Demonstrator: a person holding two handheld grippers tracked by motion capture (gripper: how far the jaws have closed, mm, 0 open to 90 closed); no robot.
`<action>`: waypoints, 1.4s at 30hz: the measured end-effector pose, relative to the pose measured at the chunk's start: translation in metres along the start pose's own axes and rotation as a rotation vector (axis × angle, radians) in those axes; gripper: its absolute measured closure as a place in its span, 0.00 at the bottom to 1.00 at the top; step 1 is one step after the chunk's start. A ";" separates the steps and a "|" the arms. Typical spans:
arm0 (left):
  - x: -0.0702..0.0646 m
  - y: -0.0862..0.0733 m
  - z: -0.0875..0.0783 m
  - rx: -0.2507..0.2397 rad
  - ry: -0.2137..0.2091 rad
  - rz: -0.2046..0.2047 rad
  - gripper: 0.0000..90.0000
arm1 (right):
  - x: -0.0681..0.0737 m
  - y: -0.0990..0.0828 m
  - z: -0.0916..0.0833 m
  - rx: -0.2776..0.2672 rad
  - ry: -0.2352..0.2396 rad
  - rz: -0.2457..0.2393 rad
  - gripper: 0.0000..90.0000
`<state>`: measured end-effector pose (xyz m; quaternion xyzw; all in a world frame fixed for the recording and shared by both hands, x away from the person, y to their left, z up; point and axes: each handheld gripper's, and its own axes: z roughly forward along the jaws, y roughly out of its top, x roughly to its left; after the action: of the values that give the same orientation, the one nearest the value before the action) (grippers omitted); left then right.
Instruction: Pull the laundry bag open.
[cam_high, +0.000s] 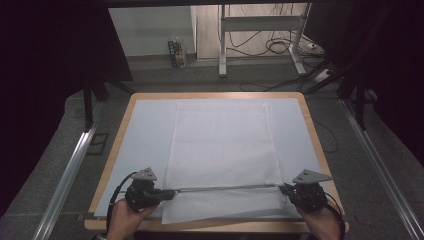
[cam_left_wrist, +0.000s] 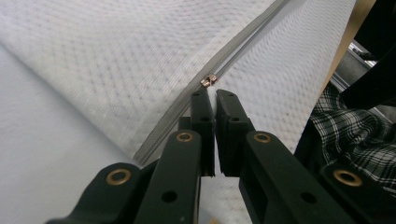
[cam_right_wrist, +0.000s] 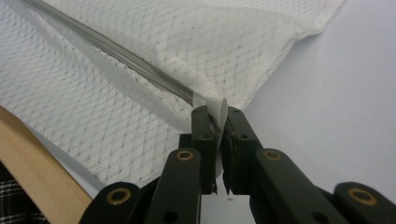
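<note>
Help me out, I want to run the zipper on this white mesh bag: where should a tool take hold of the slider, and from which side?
Take the small metal pull tab of the slider, coming in along the zipper from the bag's left end. The tab sticks up just ahead of the left tool, which pinches the fabric beside it. The right tool clamps the far end, keeping the zipper taut and straight.

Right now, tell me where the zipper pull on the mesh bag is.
In the left gripper view the zipper pull sits on the grey zipper just beyond the left gripper, at the mesh bag's near-left end.
</note>
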<state>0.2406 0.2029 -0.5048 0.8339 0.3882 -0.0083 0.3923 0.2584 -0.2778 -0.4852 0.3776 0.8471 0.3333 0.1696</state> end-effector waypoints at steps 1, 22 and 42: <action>0.000 -0.001 -0.001 -0.002 -0.004 -0.004 0.97 | 0.000 0.000 0.000 0.001 -0.003 -0.003 0.93; 0.005 -0.011 -0.012 -0.014 0.036 -0.030 0.97 | 0.001 0.000 0.000 0.014 -0.010 0.004 0.93; 0.013 -0.022 -0.024 -0.021 0.093 -0.071 0.97 | 0.001 -0.002 0.001 0.033 -0.019 0.015 0.93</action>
<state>0.2283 0.2360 -0.5066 0.8148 0.4356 0.0207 0.3821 0.2574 -0.2771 -0.4873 0.3896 0.8481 0.3170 0.1688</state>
